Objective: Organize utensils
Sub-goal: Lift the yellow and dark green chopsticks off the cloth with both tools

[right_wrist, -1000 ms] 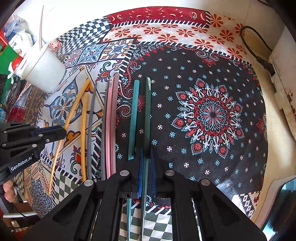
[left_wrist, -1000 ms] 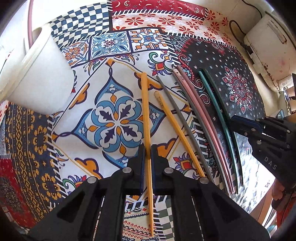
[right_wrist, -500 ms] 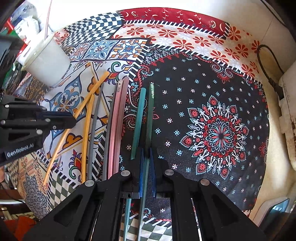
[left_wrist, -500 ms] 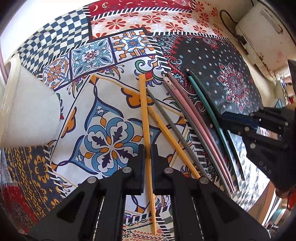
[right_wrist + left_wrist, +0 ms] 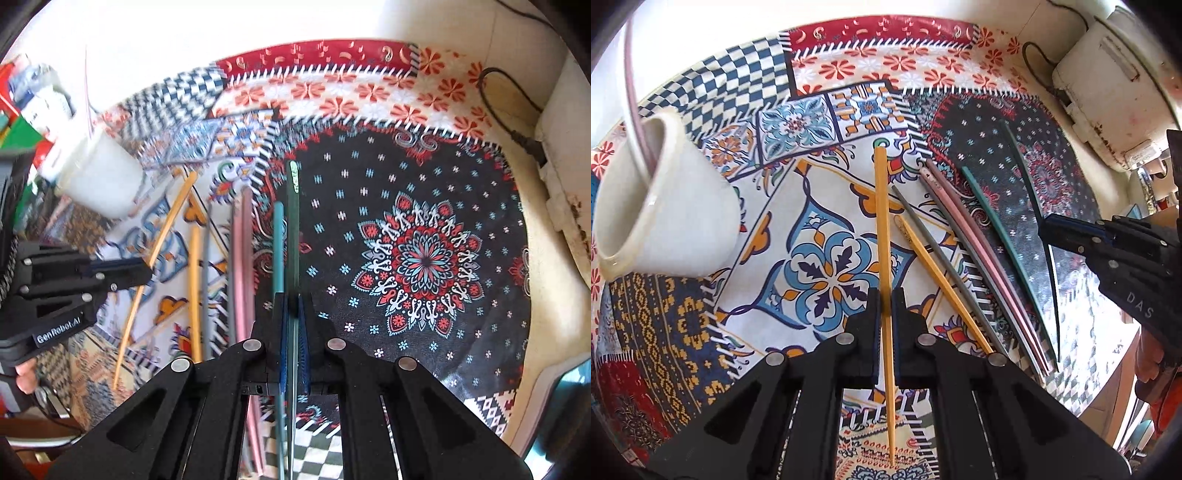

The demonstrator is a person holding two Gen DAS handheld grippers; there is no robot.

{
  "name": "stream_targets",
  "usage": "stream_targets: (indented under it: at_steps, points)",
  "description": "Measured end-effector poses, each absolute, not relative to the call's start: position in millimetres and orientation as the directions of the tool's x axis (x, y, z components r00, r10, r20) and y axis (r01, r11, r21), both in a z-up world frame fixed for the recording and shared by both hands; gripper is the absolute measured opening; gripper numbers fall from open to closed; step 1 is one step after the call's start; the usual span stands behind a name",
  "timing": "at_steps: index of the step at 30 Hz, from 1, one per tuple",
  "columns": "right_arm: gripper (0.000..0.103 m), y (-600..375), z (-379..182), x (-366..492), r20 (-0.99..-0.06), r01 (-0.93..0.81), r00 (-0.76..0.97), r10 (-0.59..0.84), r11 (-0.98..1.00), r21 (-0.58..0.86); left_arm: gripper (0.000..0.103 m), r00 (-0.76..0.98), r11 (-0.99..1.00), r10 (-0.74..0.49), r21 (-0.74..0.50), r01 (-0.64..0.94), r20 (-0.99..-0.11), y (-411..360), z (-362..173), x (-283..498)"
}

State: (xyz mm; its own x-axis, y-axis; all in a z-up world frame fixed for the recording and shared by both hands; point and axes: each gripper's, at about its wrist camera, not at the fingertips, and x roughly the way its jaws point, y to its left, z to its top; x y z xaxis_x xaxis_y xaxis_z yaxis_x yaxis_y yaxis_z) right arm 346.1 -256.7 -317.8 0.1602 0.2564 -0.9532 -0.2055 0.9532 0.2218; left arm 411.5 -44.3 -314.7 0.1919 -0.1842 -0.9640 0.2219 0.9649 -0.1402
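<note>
My left gripper is shut on a yellow chopstick and holds it above the patchwork cloth. My right gripper is shut on a dark green chopstick, lifted off the cloth. Still lying on the cloth are a second yellow chopstick, a grey one, two pink ones and a teal one. A white cup stands at the left with a pink chopstick in it. The cup also shows in the right wrist view.
A white appliance with a black cable stands at the back right, off the cloth. Boxes and packets crowd the far left behind the cup. The table edge runs at the front right.
Both grippers have risen with their chopsticks. The dark green chopstick has come off the cloth, away from the teal one. The left gripper has swung so more of the cup's mouth shows.
</note>
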Motion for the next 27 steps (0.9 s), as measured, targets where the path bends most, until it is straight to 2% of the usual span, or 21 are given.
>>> stream_targets:
  at_steps: [14,15,19,27]
  points:
    - [0.005,-230,-246,350,-0.895,-0.237,0.311,0.321,0.938,0.254,0.004,0.391,0.971,-0.202,-0.131,0.199,-0.898,-13,-236,377]
    - [0.000,-229,-242,351,-0.891,-0.242,0.317,0.326,0.936,0.256,0.004,0.403,0.972,-0.204,-0.136,0.192,-0.892,-9,-230,377]
    - [0.000,-216,-225,355,-0.871,-0.272,0.349,0.346,0.927,0.259,0.004,0.456,0.976,-0.202,-0.140,0.165,-0.867,7,-209,373]
    - [0.001,-194,-233,365,-0.887,-0.316,0.312,0.339,0.918,0.239,0.004,0.513,0.983,-0.183,-0.152,0.103,-0.839,40,-190,370]
